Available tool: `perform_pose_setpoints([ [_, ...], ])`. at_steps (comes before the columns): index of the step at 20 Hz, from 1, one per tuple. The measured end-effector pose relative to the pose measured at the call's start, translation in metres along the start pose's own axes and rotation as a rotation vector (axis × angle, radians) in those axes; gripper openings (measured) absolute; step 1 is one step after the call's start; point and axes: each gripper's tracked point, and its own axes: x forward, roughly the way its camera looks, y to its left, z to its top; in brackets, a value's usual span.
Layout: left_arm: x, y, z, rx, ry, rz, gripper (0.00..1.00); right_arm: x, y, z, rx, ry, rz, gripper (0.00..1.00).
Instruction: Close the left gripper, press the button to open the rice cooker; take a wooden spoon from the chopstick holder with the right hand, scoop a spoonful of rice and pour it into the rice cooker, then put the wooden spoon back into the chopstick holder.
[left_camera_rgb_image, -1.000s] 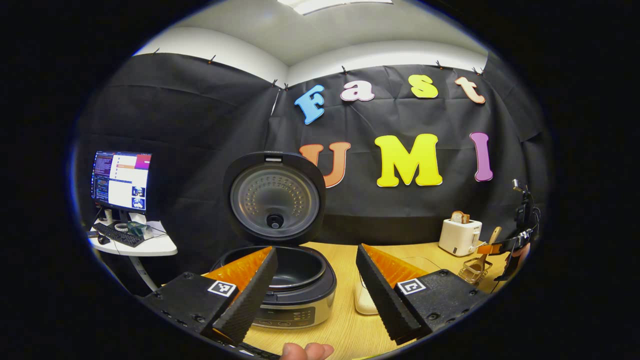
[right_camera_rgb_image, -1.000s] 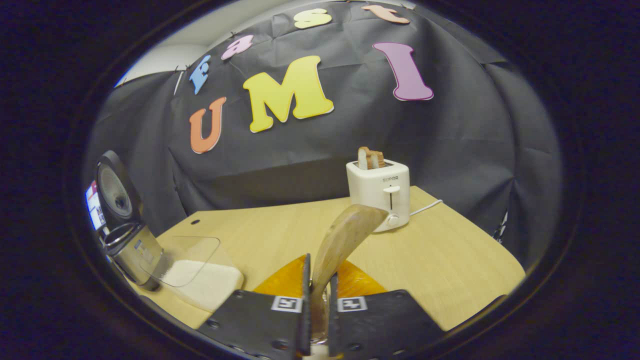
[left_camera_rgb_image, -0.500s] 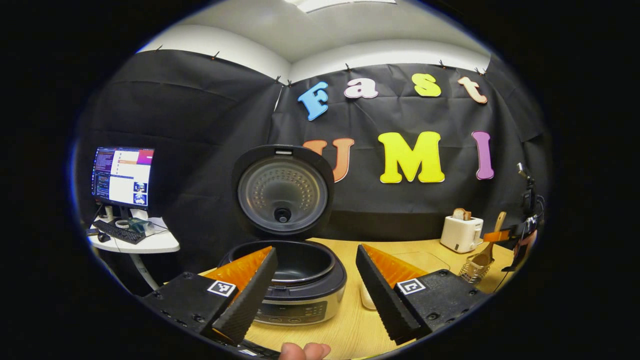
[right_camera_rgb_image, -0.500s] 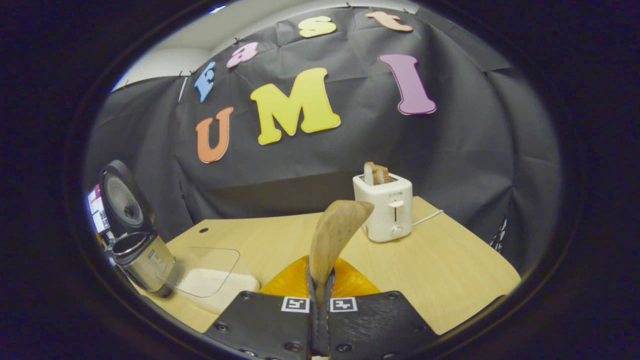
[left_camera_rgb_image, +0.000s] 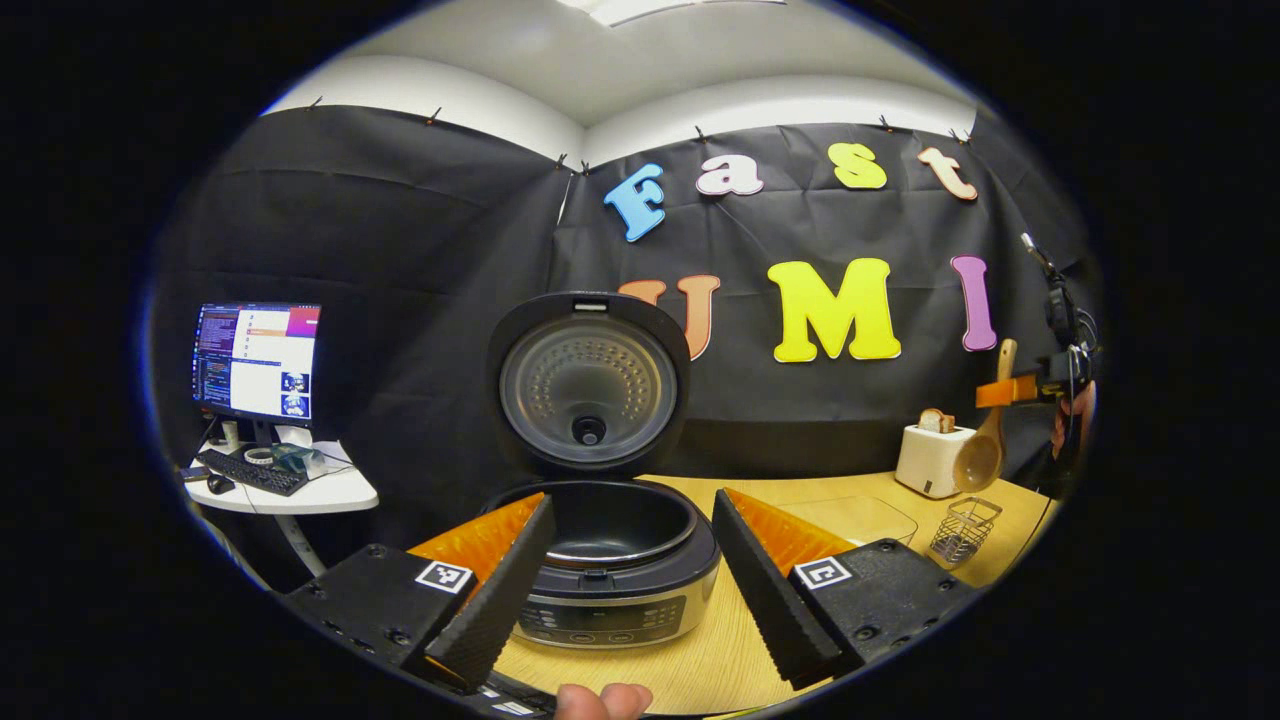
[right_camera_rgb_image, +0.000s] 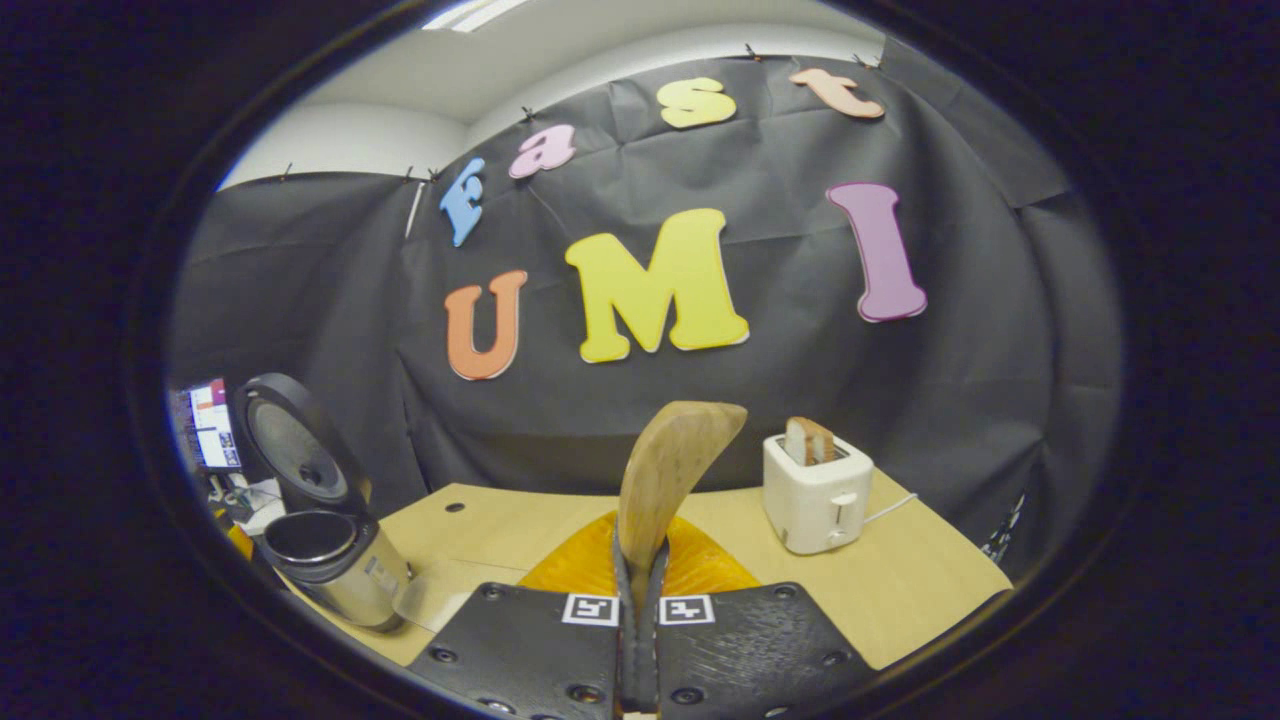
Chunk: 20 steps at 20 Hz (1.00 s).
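The rice cooker (left_camera_rgb_image: 612, 560) stands open on the wooden table, its lid (left_camera_rgb_image: 588, 378) upright and its dark inner pot bare. My left gripper (left_camera_rgb_image: 635, 585) hangs open just in front of it with nothing between the fingers. At the far right my right gripper (left_camera_rgb_image: 1035, 385) holds the wooden spoon (left_camera_rgb_image: 985, 445) in the air above the wire chopstick holder (left_camera_rgb_image: 962, 530), bowl hanging down. In the right gripper view my right gripper (right_camera_rgb_image: 640, 640) is shut on the spoon (right_camera_rgb_image: 672, 470), whose wooden end stands up between the fingers. The cooker (right_camera_rgb_image: 322, 540) is at the left there.
A white toaster (left_camera_rgb_image: 930, 458) with bread stands at the back right, also the toaster (right_camera_rgb_image: 815, 490). A clear rice container (left_camera_rgb_image: 850, 515) lies between cooker and holder. A monitor (left_camera_rgb_image: 258, 360) sits on a side table at the left. A thumb (left_camera_rgb_image: 600, 700) shows at the bottom edge.
The right gripper tightened on the spoon and lifted it up out of the chopstick holder. The left gripper stayed open and drifted slightly, so the cooker sits more to the right.
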Motion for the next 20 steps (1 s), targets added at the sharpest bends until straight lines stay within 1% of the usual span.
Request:
perform_pose_setpoints([
  [1, -0.002, 0.002, -0.001, 0.002, 0.005, -0.004, 0.95, 0.006, 0.016, 0.002, -0.008, -0.003, 0.022, 0.0],
  [2, -0.003, 0.001, 0.0, 0.008, 0.009, -0.014, 1.0, 0.013, 0.032, 0.004, -0.02, -0.005, 0.041, 0.0],
  [4, -0.003, 0.011, -0.001, 0.022, 0.011, -0.009, 1.0, 0.028, 0.063, -0.004, -0.056, 0.012, 0.076, 0.0],
  [7, -0.006, 0.021, -0.001, 0.034, 0.012, 0.005, 1.0, 0.047, 0.101, -0.033, -0.114, 0.065, 0.11, 0.0],
  [9, -0.007, 0.022, 0.001, 0.034, 0.008, -0.003, 1.0, 0.06, 0.111, -0.056, -0.162, 0.091, 0.097, 0.0],
  [10, -0.007, 0.023, 0.003, 0.04, 0.004, 0.0, 0.95, 0.066, 0.112, -0.069, -0.184, 0.108, 0.081, 0.0],
  [11, -0.008, 0.026, 0.005, 0.048, 0.002, 0.009, 1.0, 0.072, 0.114, -0.081, -0.205, 0.122, 0.068, 0.0],
  [13, -0.008, 0.031, 0.004, 0.053, 0.004, 0.015, 1.0, 0.08, 0.114, -0.098, -0.249, 0.134, 0.036, 0.0],
  [17, -0.008, 0.037, 0.004, 0.032, 0.009, 0.018, 1.0, 0.088, 0.112, -0.122, -0.368, 0.142, -0.042, 0.0],
  [18, -0.008, 0.039, 0.004, 0.029, 0.01, 0.026, 1.0, 0.09, 0.115, -0.129, -0.386, 0.146, -0.043, 0.0],
  [20, -0.008, 0.043, 0.004, 0.022, 0.009, 0.03, 1.0, 0.093, 0.128, -0.15, -0.361, 0.186, -0.011, 0.0],
])
